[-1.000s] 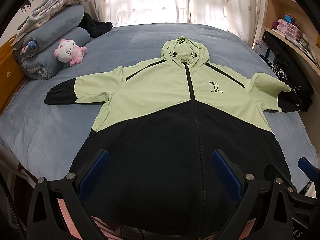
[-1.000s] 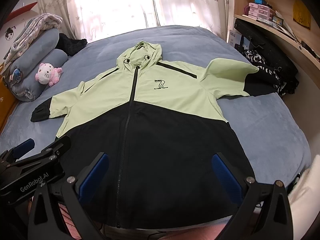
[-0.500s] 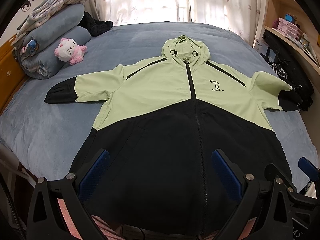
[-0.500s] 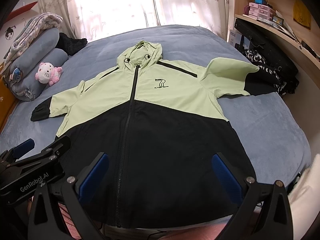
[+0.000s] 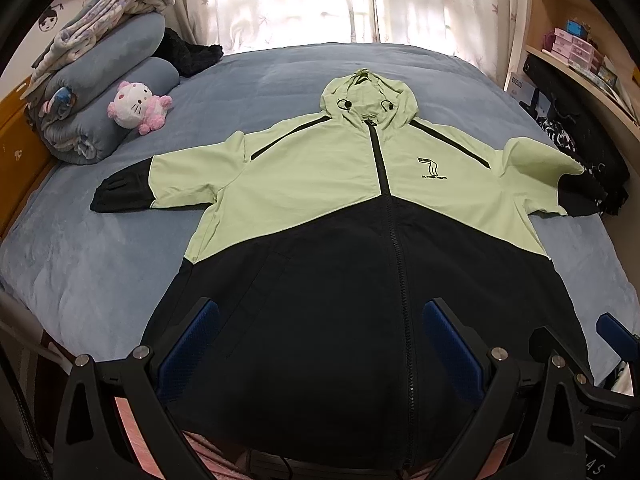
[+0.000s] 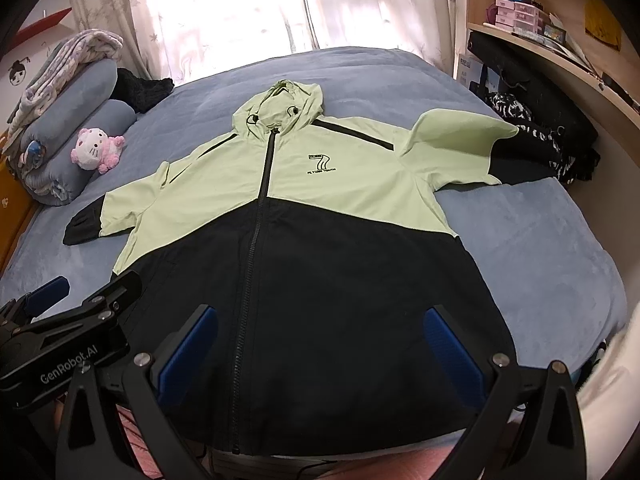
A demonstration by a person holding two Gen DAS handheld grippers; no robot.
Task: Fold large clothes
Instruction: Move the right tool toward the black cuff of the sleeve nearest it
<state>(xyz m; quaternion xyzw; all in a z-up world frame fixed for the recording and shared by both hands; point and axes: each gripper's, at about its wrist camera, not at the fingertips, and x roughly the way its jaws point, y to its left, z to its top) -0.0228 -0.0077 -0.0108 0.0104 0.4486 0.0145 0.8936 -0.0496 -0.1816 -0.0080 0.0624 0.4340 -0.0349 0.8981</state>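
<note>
A hooded zip jacket, light green on top and black below, lies flat and face up on a blue bed, hood away from me. It also shows in the right wrist view. Both sleeves are spread out; the right sleeve reaches the bed's right edge. My left gripper is open and empty above the black hem. My right gripper is open and empty above the hem too. The left gripper's body shows at the lower left of the right wrist view.
Rolled blue blankets and a pink-and-white plush toy sit at the bed's far left. Black clothes lie by them. A wooden shelf with boxes and black bags stand along the right. Curtains hang behind.
Both views have shifted only slightly; the jacket lies as before and both grippers stay open.
</note>
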